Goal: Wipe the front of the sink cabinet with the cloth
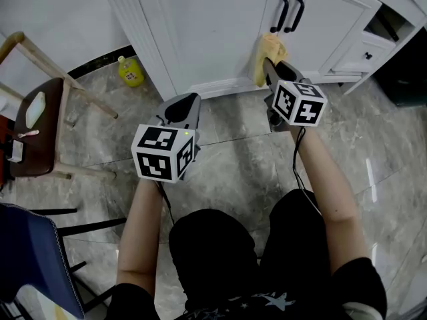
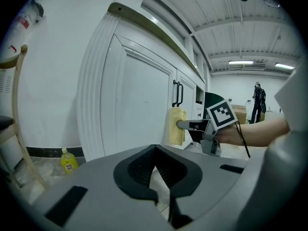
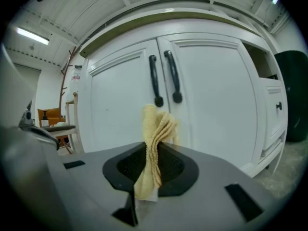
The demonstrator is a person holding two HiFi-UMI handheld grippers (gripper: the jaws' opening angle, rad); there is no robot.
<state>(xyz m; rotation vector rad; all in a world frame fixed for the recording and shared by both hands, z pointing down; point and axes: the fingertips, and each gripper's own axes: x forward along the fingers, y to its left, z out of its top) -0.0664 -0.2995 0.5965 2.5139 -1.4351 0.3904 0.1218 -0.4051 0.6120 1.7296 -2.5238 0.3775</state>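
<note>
Head view, nearest first: person's legs in black trousers (image 1: 227, 259) fill the lower centre of the frame, with both forearms reaching forward over a grey marble-pattern floor (image 1: 233, 159). Left gripper (image 1: 189, 102) hangs over the floor just left of centre, short of the cabinet. In the left gripper view its jaws are drawn together to a narrow slit with nothing between them. Right gripper (image 1: 269, 64) sits right of centre and further forward. In the right gripper view its jaws are clamped on a yellow cloth (image 3: 159, 124), which bunches up in vertical folds above the jaw tips. The cloth lies against the white sink cabinet (image 1: 200, 39), low on the left door by the seam between the two doors and below the lower ends of the two black door handles (image 1: 288, 12). Seen side-on from the left gripper view, the cloth hangs flat on the door face with the right gripper behind it. A blue chair (image 1: 33, 259) occupies the lower left corner. A wooden chair (image 1: 37, 129) with a brown seat stands at mid left and carries a few small items. A yellow bottle (image 1: 131, 72) stands on the floor near the cabinet's left corner. At upper right is a drawer with a small black knob (image 1: 367, 55), under an open compartment (image 1: 383, 25). Left gripper view, far right background: a standing person (image 2: 260, 100).
</note>
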